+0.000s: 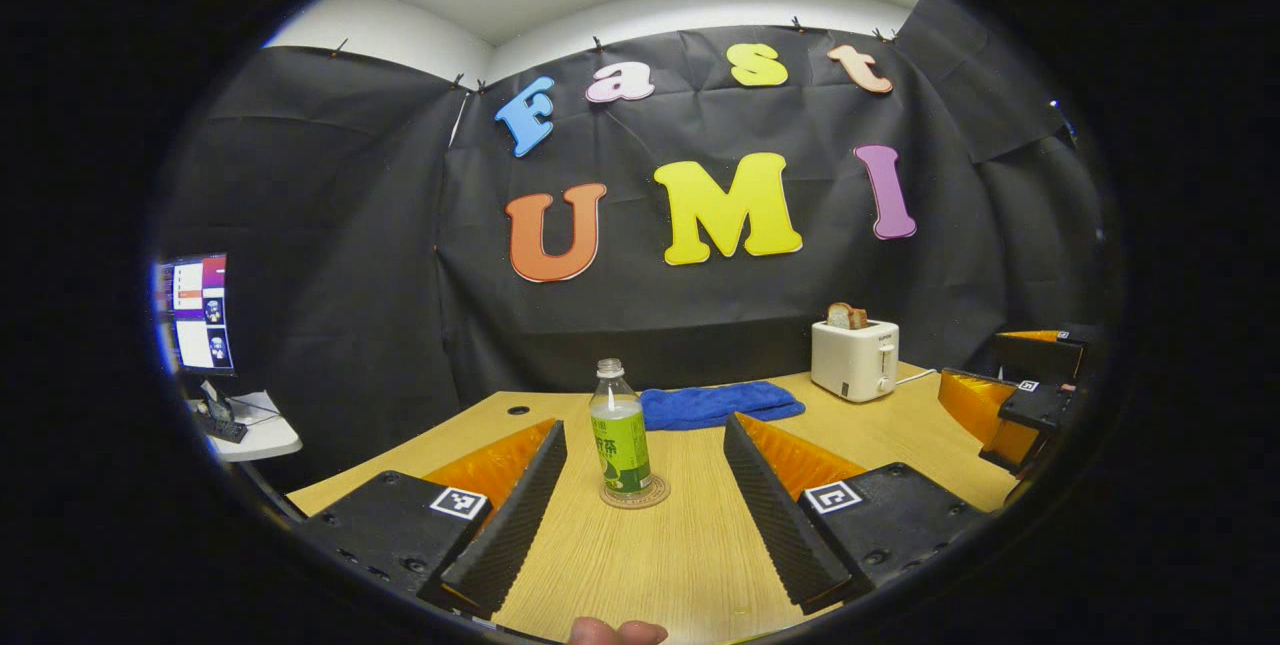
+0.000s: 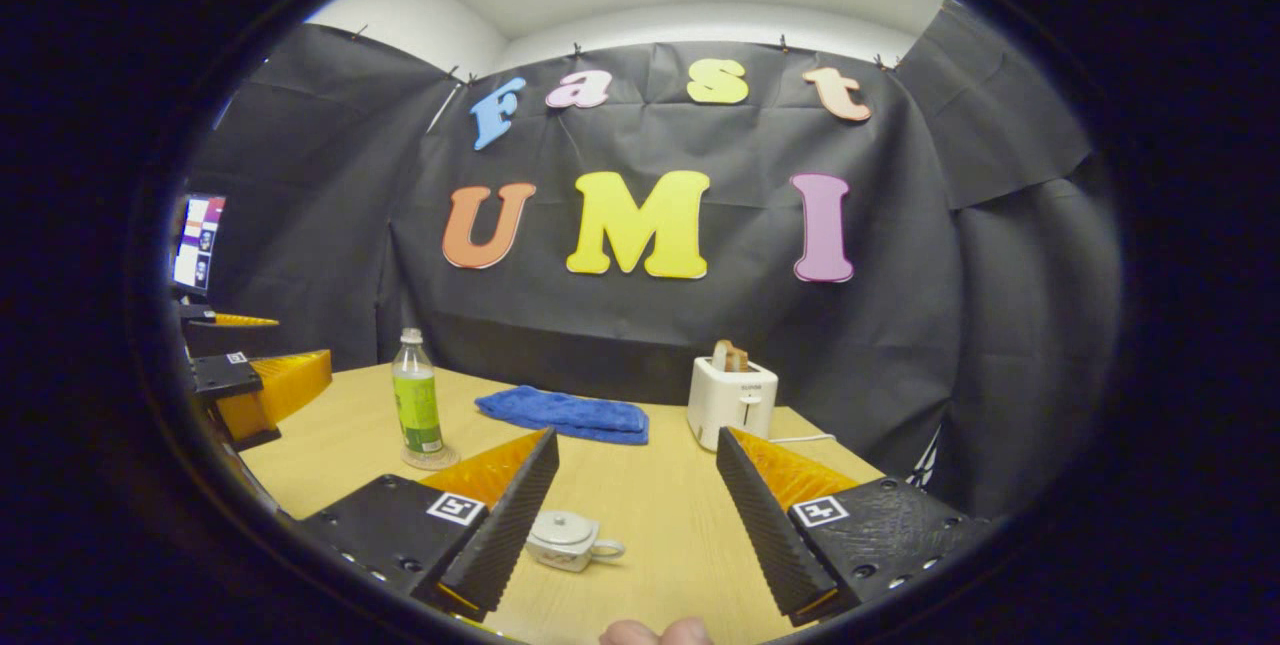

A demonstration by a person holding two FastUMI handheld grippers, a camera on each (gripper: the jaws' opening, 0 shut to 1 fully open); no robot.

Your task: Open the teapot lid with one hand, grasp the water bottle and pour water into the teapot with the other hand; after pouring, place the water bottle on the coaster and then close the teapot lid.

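Standing at the wooden table (image 1: 700, 565) in the black-draped booth, I take the water bottle (image 1: 619, 425) as my landmark. It stands upright on the coaster (image 1: 634, 496) (cap off, as far as I can tell), with clear liquid filling it up to about its shoulder. Behind it and a little to its right lies a folded blue towel (image 1: 720, 403), and farther right along the back edge sits a white toaster (image 1: 853, 358) with a slice of bread (image 1: 846, 315) poking out of its slot. A monitor (image 1: 197, 313) glows well off to the bottle's left, beyond the table.

From the right gripper view, the small white teapot (image 2: 566, 538) sits nearer to me than the bottle and to its right, well apart from it, lid (image 2: 563, 527) on.

My left gripper (image 1: 640, 505) is spread wide, fingers either side of the bottle but short of it, touching nothing. My right gripper (image 2: 635, 525) is likewise wide apart and holds nothing; the teapot sits just beside its left finger (image 2: 505, 525).
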